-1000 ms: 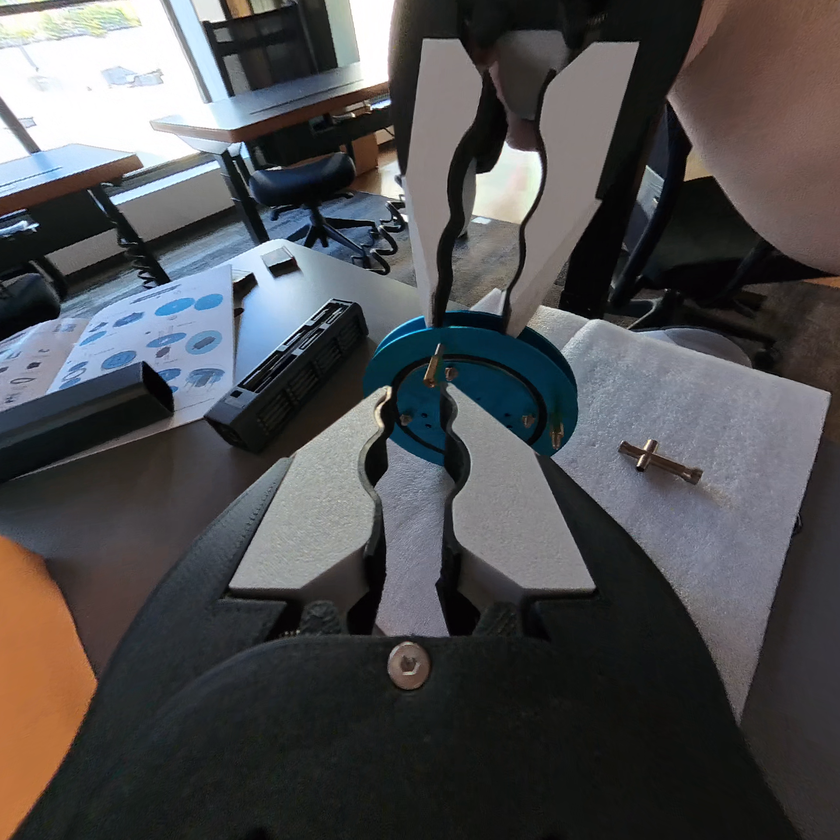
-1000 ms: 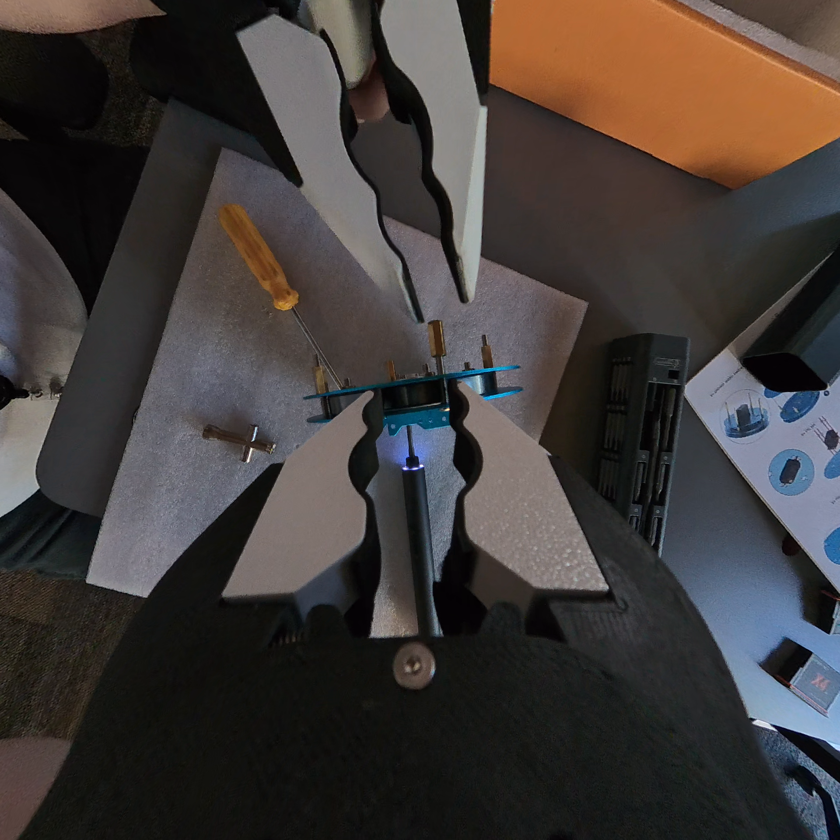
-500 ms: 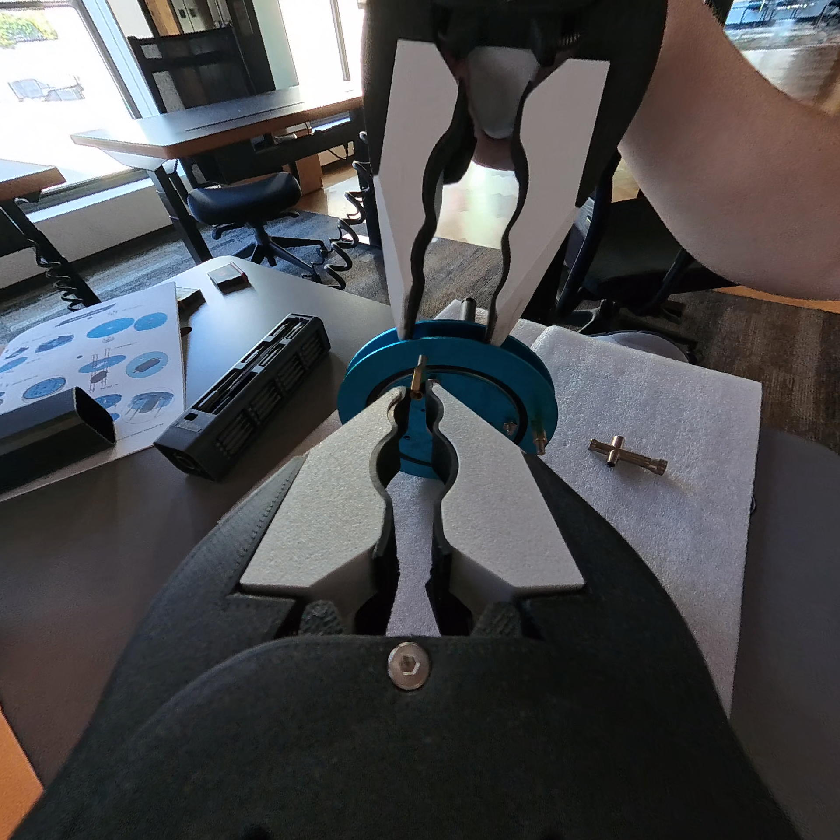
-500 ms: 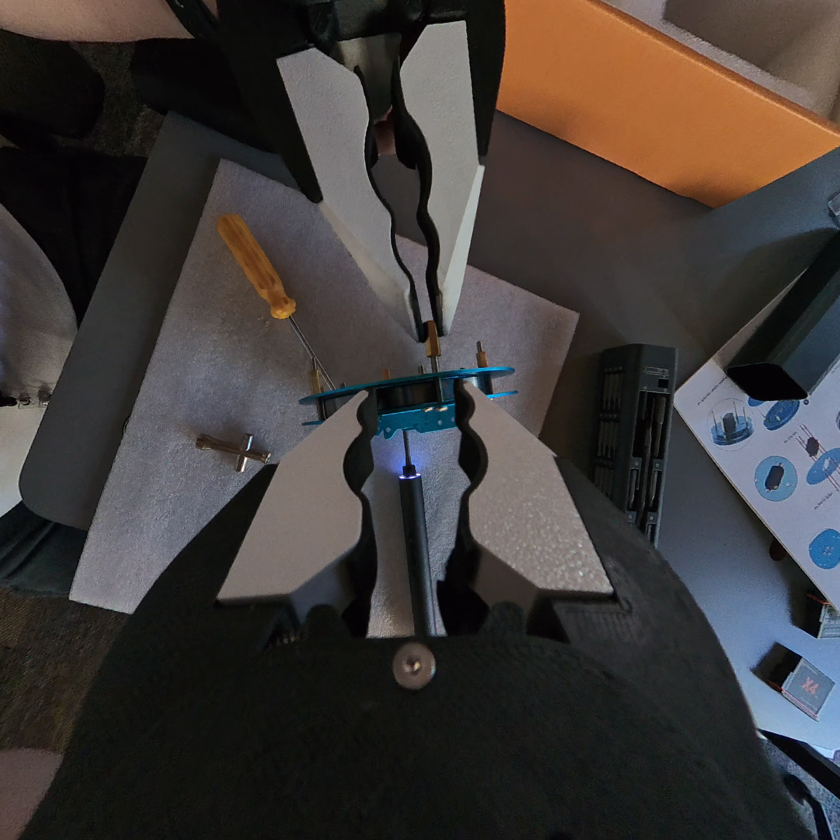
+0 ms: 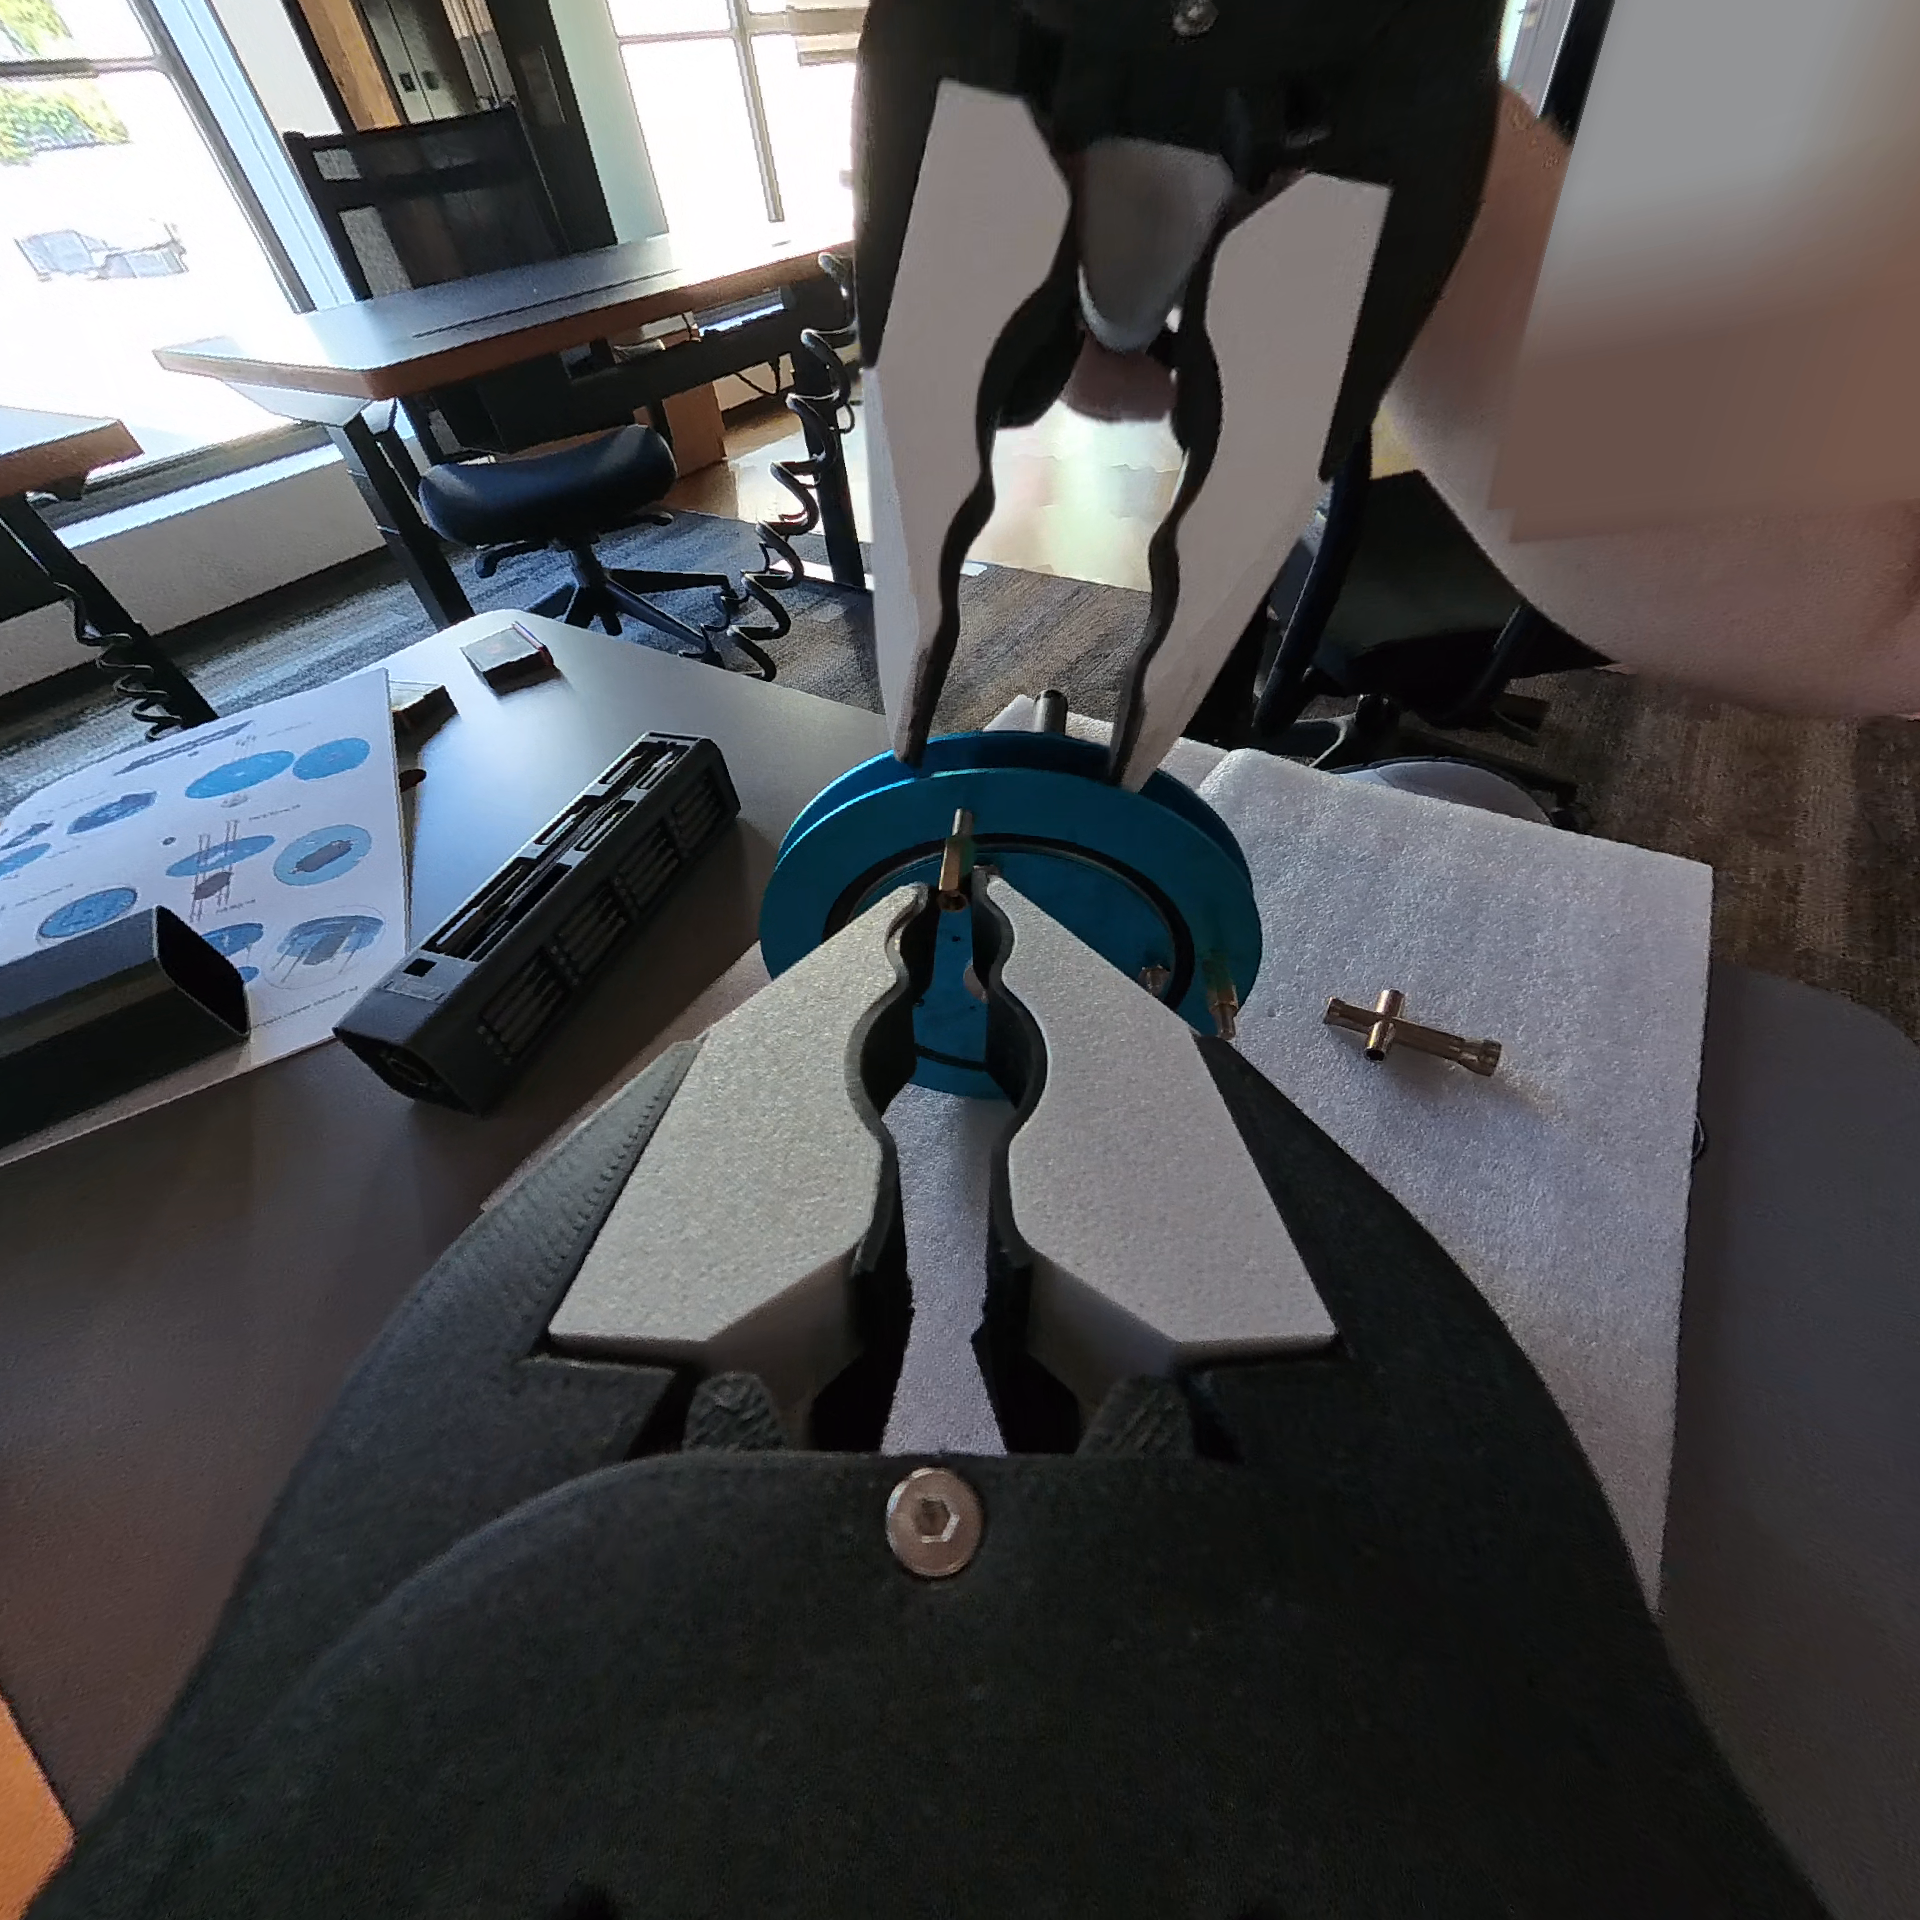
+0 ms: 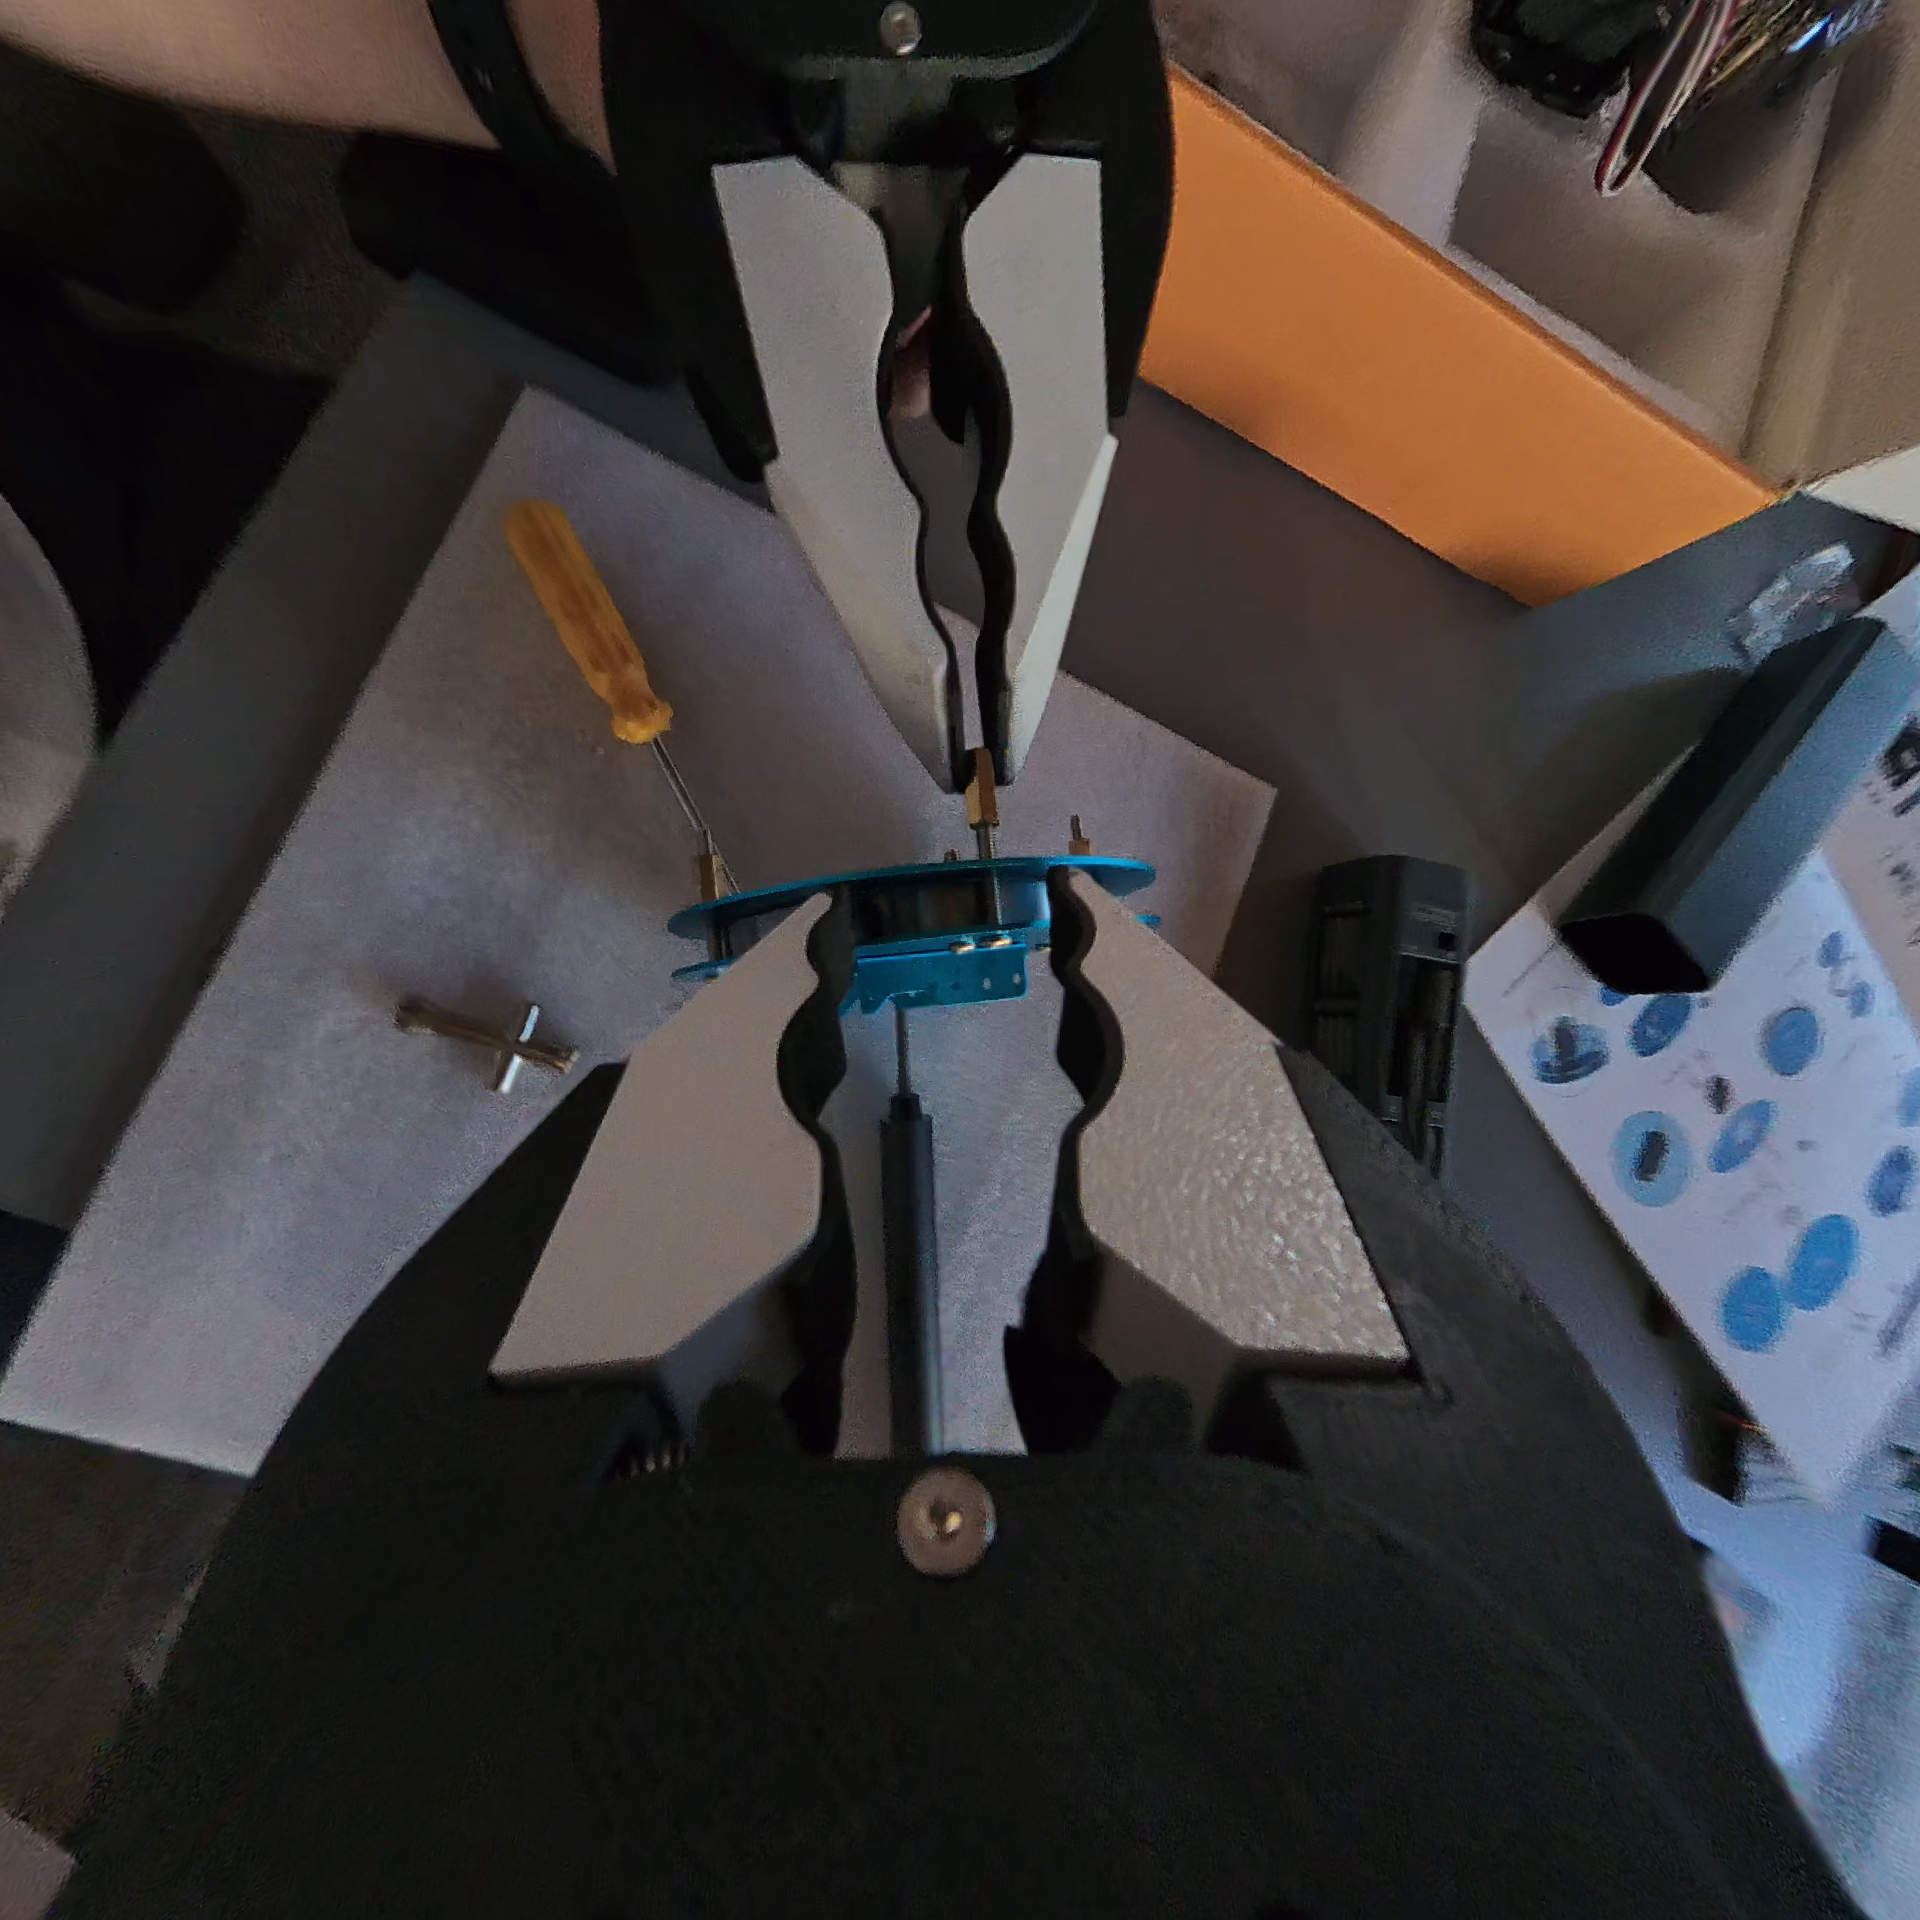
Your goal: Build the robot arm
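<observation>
A blue two-plate disc assembly (image 5: pixel 1091 831) stands on edge on a white foam sheet (image 5: pixel 1455 987). Brass standoffs stick out of it. My left gripper (image 5: pixel 951 896) is shut on one brass standoff (image 5: pixel 953 862). In the right wrist view it (image 6: pixel 977 769) comes from above, pinching the standoff (image 6: pixel 980 795). My right gripper (image 6: pixel 945 914) clamps the assembly (image 6: pixel 1101 871) on either side of its blue bracket (image 6: pixel 935 977). A dark screwdriver shaft (image 6: pixel 909 1195) runs between its fingers to the bracket. In the left wrist view the right gripper (image 5: pixel 1018 758) reaches down onto the disc's top rim.
A yellow-handled screwdriver (image 6: pixel 582 623) and a metal cross wrench (image 6: pixel 488 1039) lie on the foam. A black bit case (image 5: pixel 551 935), a printed sheet (image 5: pixel 208 810) and a dark tube (image 5: pixel 104 997) lie to the left. An orange box (image 6: pixel 1403 353) stands behind.
My left gripper has moved in and closed on the brass standoff. The blue light at the dark screwdriver's tip has gone out. My right gripper's fingers stand slightly wider.
</observation>
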A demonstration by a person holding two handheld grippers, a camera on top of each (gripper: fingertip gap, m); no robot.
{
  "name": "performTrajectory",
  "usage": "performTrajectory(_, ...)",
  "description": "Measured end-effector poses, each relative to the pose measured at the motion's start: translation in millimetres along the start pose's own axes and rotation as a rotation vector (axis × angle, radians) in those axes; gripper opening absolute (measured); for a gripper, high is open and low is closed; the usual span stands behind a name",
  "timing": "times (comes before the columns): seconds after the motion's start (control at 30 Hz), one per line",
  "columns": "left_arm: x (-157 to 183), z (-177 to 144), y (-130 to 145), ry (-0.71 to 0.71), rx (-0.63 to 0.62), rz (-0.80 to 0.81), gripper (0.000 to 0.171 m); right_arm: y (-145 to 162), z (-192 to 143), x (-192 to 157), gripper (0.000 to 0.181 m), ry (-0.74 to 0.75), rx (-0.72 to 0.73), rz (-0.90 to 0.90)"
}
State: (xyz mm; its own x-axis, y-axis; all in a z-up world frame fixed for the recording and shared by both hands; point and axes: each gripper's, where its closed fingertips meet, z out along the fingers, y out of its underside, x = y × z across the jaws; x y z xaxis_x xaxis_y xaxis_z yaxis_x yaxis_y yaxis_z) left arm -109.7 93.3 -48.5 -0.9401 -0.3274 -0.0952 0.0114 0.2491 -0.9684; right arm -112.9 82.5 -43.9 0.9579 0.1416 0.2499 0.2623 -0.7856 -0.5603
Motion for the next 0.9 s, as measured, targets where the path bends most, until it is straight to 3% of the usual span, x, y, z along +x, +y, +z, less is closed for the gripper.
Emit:
performTrajectory(0.2, -1, 0, -1, -0.017, 0.003, 0.005, 0.005, -2, 1, -4, 0.038, -0.026, -0.112, -0.040)
performTrajectory(0.4, -1, -1, 1, -0.016, -0.004, 0.009, 0.004, -9, -3, -12, 0.042, -0.052, -0.067, -0.054)
performTrajectory(0.53, -2, -2, 2, -0.012, 0.001, -0.008, 0.004, -15, -26, -4, 0.043, -0.017, 0.026, -0.042)
performTrajectory(0.63, -2, -3, 2, -0.010, 0.008, -0.011, 0.004, 15, -36, 11, 0.046, -0.027, 0.053, 0.049)
performTrajectory(0.73, 0, -3, 2, -0.002, 0.015, -0.012, 0.004, 76, -27, 13, 0.056, -0.143, -0.048, 0.205)
performTrajectory(0.83, 0, -3, 2, -0.003, 0.019, -0.008, 0.004, 119, -13, 5, 0.039, -0.266, -0.107, 0.304)
performTrajectory(0.9, 0, -2, 1, -0.004, 0.018, -0.002, 0.004, 136, -3, -1, 0.038, -0.331, -0.137, 0.354)
